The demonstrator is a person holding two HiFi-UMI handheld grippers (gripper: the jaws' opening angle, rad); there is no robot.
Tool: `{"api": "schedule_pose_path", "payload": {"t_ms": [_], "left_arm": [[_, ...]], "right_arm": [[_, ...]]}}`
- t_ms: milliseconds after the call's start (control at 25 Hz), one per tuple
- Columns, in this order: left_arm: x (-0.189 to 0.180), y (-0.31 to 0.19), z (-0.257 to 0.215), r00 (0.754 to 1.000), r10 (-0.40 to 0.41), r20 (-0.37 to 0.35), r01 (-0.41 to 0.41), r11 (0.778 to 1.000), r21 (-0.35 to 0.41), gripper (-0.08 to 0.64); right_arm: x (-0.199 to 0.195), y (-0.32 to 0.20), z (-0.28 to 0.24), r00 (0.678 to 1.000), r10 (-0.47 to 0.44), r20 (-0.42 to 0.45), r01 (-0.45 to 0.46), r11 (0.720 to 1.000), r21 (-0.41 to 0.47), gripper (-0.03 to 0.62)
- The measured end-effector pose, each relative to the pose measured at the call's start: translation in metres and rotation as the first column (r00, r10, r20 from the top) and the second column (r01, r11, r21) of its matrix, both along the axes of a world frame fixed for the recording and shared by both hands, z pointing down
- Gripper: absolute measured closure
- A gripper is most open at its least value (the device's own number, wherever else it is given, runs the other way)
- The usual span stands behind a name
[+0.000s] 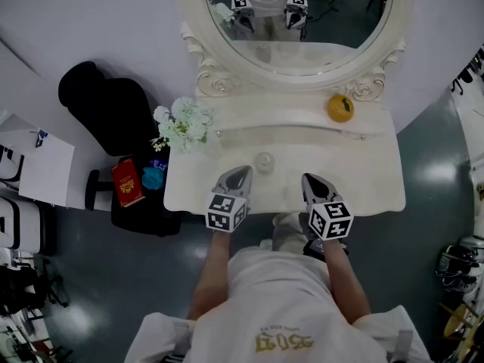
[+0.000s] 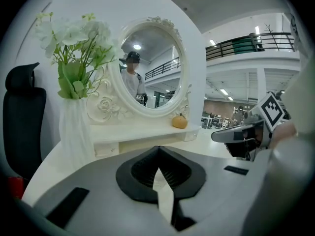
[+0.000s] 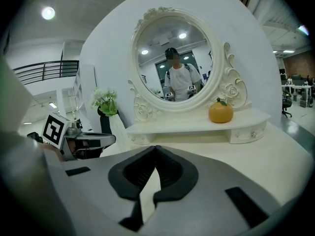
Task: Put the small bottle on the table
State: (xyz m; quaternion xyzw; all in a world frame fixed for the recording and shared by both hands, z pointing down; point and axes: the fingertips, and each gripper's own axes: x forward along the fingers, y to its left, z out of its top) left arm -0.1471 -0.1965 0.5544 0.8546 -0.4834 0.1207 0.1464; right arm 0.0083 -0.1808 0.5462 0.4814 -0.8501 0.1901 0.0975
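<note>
Left gripper [image 1: 240, 172] and right gripper [image 1: 310, 180], fingers closed and empty, hover near the small bottle [image 1: 264, 162] on the table [image 1: 363, 174]

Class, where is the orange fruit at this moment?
In the head view the orange fruit sits on the dressing table's raised shelf, at its right end, beside the mirror's carved frame.

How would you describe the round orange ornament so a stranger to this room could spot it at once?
Find the white dressing table with its oval mirror. On the raised shelf under the mirror, the orange ornament sits at the right end, beside carved scrollwork. It is the only orange, fruit-shaped thing there; the flowers on the left are white and green.
</note>
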Motion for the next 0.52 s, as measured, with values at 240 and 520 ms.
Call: {"api": "schedule_pose_path", "payload": {"t_ms": [240,520], "left_arm": [[-0.003,0.001,0.007,1.0,0.013,-0.001,-0.013,1.0,-0.023,0.542],[-0.012,-0.001,0.014,1.0,-0.004,-0.002,0.004,0.999,-0.043,0.541]], "right_arm": [[-0.007,-0.001,0.003,1.0,-0.007,-0.001,0.007,1.0,-0.009,0.58],[-0.011,-0.001,0.006,1.0,-0.015,-0.009,0.015,1.0,-0.012,0.58]]}}
